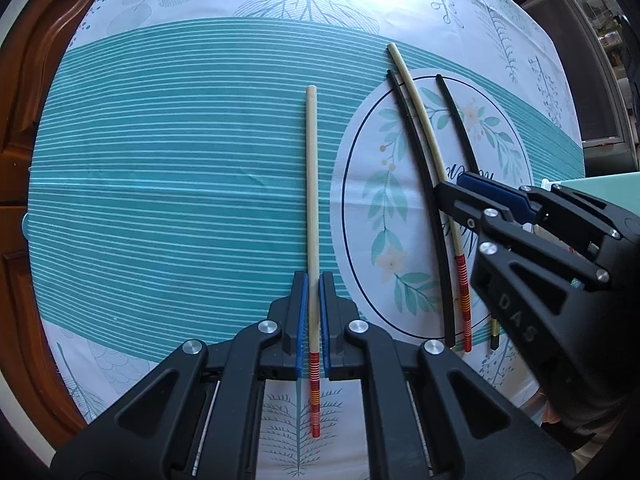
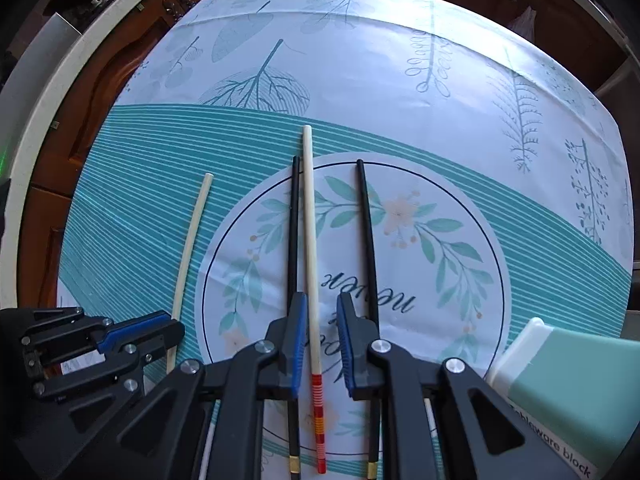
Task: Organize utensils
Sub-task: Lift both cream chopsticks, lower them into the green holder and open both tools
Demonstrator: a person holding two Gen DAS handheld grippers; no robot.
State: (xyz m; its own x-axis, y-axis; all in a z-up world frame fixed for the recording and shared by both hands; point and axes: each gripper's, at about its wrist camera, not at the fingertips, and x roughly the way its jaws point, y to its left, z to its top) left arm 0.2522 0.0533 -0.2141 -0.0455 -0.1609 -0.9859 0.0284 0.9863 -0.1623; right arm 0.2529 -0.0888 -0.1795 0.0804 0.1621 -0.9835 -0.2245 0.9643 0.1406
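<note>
Left wrist view: the left gripper (image 1: 314,312) straddles a pale chopstick (image 1: 311,200) with a red-striped handle, jaws narrow, barely clear of it, on the tablecloth (image 1: 160,184).

Right wrist view: the right gripper (image 2: 322,340) stands wider around a matching chopstick (image 2: 310,248); black chopsticks (image 2: 294,232) lie just outside each jaw, a green box (image 2: 568,384) further right.

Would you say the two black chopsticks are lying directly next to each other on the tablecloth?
No, a bamboo chopstick lies between the left black chopstick and the right black chopstick, keeping them apart.
</note>
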